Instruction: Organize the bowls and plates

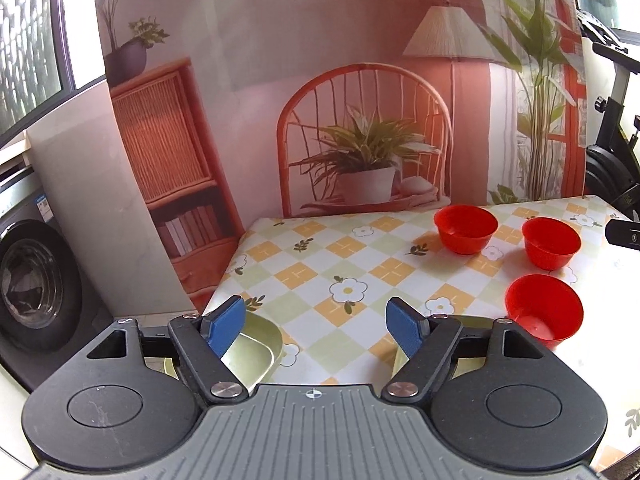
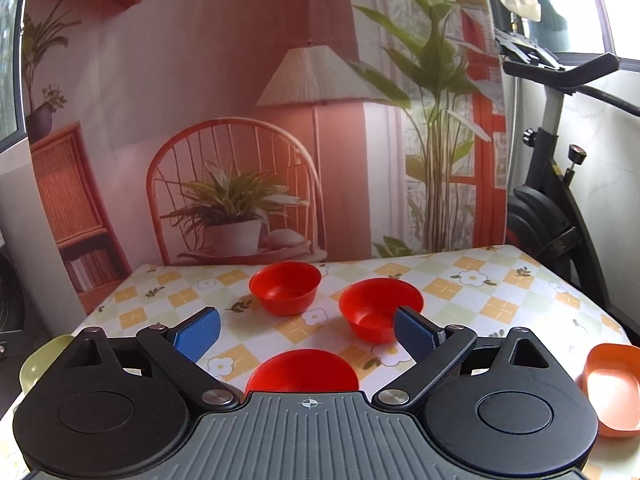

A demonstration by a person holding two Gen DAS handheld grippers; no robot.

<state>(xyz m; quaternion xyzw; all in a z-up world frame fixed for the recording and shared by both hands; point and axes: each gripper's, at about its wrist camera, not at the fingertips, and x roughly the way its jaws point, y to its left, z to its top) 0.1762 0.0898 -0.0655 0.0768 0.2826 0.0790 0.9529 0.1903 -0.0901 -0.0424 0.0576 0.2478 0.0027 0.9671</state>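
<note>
Checkered floral tablecloth (image 1: 320,256) spreads under my left gripper (image 1: 316,330), spread wide, empty; a glossy green rectangular plate (image 1: 256,354) sits just below its left finger, three smooth red bowls (image 1: 466,229) off right. Right wrist now: my right gripper (image 2: 308,334) gapes wide over the nearest red bowl (image 2: 302,370), orange plate (image 2: 612,388) far right.

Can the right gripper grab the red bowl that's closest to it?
Probably yes. The right gripper is open, and the nearest red bowl sits right below and between its fingers on the tablecloth, with nothing in between.
</note>
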